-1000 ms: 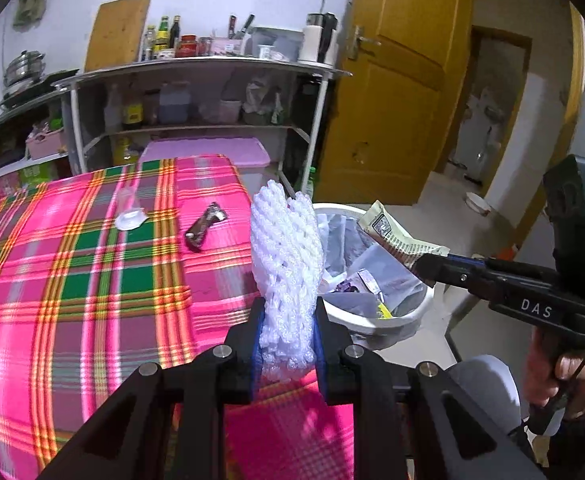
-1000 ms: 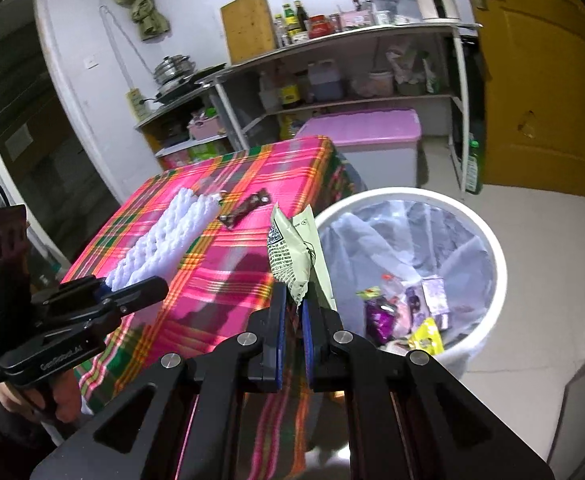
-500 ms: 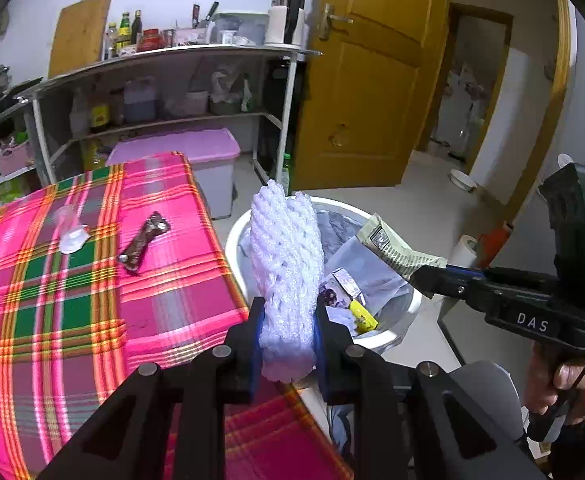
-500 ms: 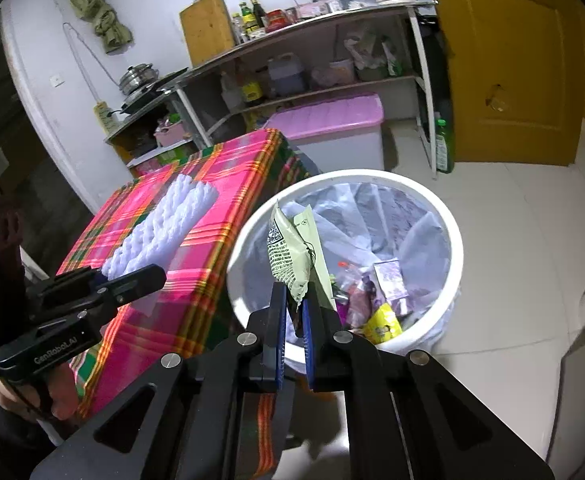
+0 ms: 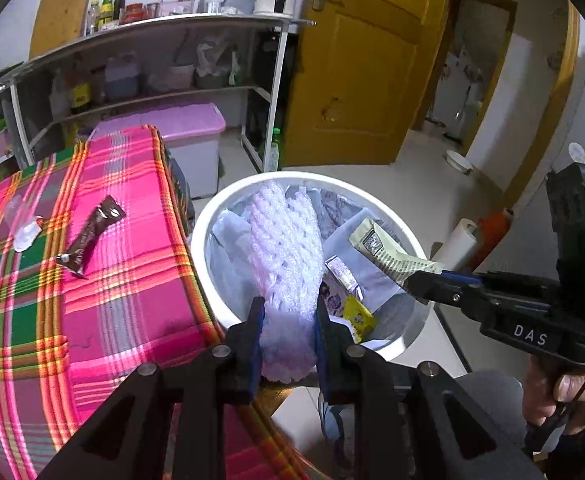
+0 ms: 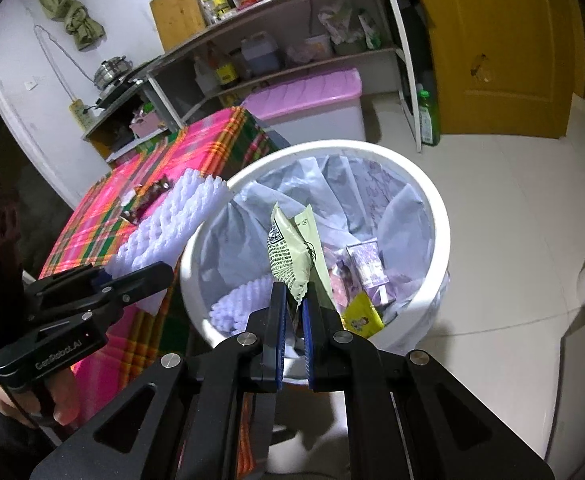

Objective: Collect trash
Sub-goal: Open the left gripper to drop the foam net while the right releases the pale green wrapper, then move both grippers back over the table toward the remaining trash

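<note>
Trash bin (image 5: 208, 224) lies below both jaws: "GenRobot.AI" left gripper (image 5: 287, 322) clamps foam net (image 5: 286, 248), "DAS" right gripper (image 6: 292, 312) pinches wrapper (image 6: 288, 254).

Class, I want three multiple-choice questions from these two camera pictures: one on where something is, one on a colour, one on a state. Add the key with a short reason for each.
1. Where does the brown wrapper lie?
A. on the tablecloth
B. in the bin
C. on the floor

2. What colour is the bin rim?
A. yellow
B. white
C. black

3. What is the left tool doing?
A. hanging open
B. gripping the foam net
C. gripping a bottle

Key:
1 A, it rests on the plaid cloth beside the bin.
2 B, the round rim is white.
3 B, its fingers pinch the white net over the bin.
</note>
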Demonstrator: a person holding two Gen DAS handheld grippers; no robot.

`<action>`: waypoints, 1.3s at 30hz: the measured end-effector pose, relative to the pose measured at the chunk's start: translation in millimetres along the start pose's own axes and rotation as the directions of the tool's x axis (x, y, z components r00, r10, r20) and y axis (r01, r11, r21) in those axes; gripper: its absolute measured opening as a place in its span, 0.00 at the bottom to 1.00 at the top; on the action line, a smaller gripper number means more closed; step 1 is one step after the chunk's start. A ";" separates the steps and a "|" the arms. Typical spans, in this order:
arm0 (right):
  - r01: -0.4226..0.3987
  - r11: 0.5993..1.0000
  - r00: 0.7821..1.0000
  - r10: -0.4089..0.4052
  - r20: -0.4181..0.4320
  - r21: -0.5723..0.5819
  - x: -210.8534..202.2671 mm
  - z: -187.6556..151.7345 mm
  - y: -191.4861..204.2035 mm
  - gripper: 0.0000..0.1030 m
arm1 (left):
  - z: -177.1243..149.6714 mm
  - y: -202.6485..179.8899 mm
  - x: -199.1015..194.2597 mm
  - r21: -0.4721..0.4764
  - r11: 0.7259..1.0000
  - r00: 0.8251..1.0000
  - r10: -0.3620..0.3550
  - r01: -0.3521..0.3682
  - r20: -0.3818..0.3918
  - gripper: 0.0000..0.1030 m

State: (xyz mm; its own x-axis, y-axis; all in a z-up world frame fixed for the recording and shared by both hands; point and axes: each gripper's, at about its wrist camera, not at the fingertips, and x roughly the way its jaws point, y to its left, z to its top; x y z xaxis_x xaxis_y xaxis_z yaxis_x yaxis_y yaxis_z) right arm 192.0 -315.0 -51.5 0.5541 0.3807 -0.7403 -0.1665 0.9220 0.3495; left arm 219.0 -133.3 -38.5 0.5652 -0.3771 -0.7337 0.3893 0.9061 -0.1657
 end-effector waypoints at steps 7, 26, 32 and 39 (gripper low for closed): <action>0.019 1.000 0.999 -0.019 -0.040 0.002 10.9 -2.1 -3.6 0.29 | 1.6 3.1 21.4 -0.011 1.000 0.998 -0.003 0.003 -0.057 0.31; -0.014 1.000 0.999 0.015 0.043 -0.024 -29.1 -2.3 22.3 0.37 | -4.7 8.9 -24.0 -0.050 0.999 0.999 -0.016 0.017 0.030 0.41; -0.037 0.996 0.997 0.043 0.063 -0.086 -40.1 -4.8 48.5 0.37 | -13.9 16.3 -54.1 -0.077 0.997 0.996 0.009 -0.003 0.085 0.41; -0.071 0.989 0.994 0.081 0.074 -0.129 -48.3 -7.7 70.0 0.37 | -23.3 27.5 -83.6 -0.114 0.993 0.990 0.046 -0.031 0.133 0.41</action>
State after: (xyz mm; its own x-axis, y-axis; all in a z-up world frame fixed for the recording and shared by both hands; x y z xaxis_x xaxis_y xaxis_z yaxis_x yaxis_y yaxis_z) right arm 147.4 -268.3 4.3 0.5978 0.4479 -0.6649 -0.3096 0.8940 0.3240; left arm 165.5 -72.4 3.0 0.6745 -0.3573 -0.6460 0.2863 0.9332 -0.2172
